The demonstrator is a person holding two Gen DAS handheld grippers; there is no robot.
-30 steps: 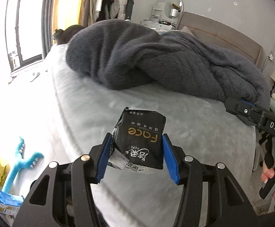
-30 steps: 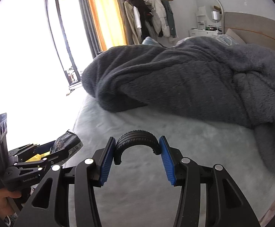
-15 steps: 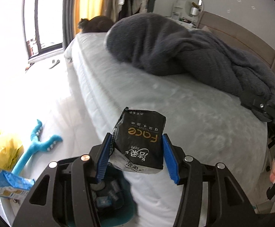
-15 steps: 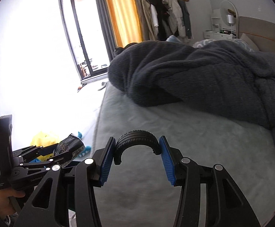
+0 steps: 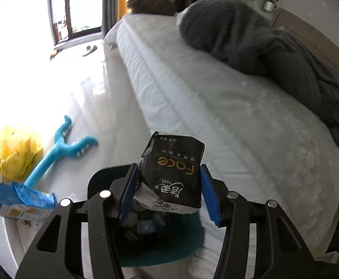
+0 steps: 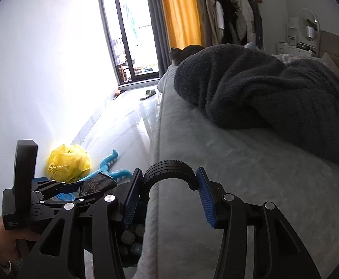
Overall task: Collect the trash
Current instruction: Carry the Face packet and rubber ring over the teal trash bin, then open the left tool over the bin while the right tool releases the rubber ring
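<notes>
Two tongs are loaded: left tongs (image 5: 168, 187) pinch a black tissue packet (image 5: 173, 174) at lower centre above the teal bin (image 5: 188, 244); right tongs (image 6: 169, 191) pinch a tyre piece (image 6: 169, 168). Outstanding, judged: both drops, plus yellow bag (image 5: 15, 150) and blue packet (image 5: 18, 200) at lower left.

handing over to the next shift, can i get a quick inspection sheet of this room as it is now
surface: pale bed beside a glossy white floor.
job's things: black tissue pack and black tyre piece both held; dark teal bin on the floor by the bed, already holding trash.
clutter: yellow bag, blue toy, blue packet on the floor.
grippers: left gripper shut on the pack above the bin; right gripper shut on the tyre piece.
cables: nothing seen.
surroundings: grey blanket, orange curtain, hanging clothes.
</notes>
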